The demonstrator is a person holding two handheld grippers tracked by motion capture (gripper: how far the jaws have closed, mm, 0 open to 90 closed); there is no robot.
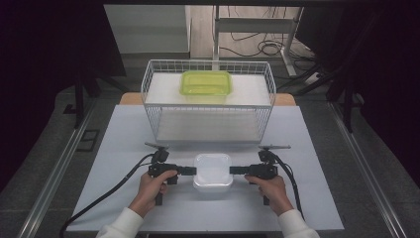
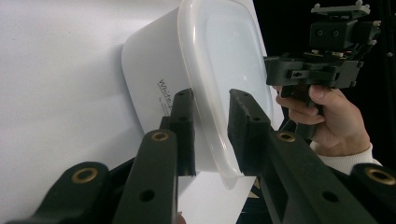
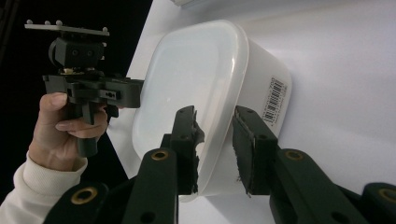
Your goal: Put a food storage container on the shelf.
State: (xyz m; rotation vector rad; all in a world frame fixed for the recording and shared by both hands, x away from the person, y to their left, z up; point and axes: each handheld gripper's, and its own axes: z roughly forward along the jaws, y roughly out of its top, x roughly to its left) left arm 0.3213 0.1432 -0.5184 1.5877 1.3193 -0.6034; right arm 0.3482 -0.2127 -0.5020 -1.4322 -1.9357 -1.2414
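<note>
Tongs on both sides are clamped on the lidded white container: left tongs [image 1: 187, 170] pinch its left rim, right tongs [image 1: 236, 170] pinch its right rim, both lying level and pointing inward at each other. My left hand [image 1: 151, 188] and right hand [image 1: 271, 187] hold the grips from below, forearms coming in from the bench's near edge. White container [image 1: 213, 172] sits on the bench [image 1: 124, 148], near edge, centre, just in front of the wire basket [image 1: 208, 101], which has a green container [image 1: 206, 83] on its upper shelf. Left gripper view shows printed text on the container wall [image 2: 149, 79], too small to read; right gripper view shows a barcode label [image 3: 273, 100]. Pad contact under the rim is partly hidden by the lid edge.
</note>
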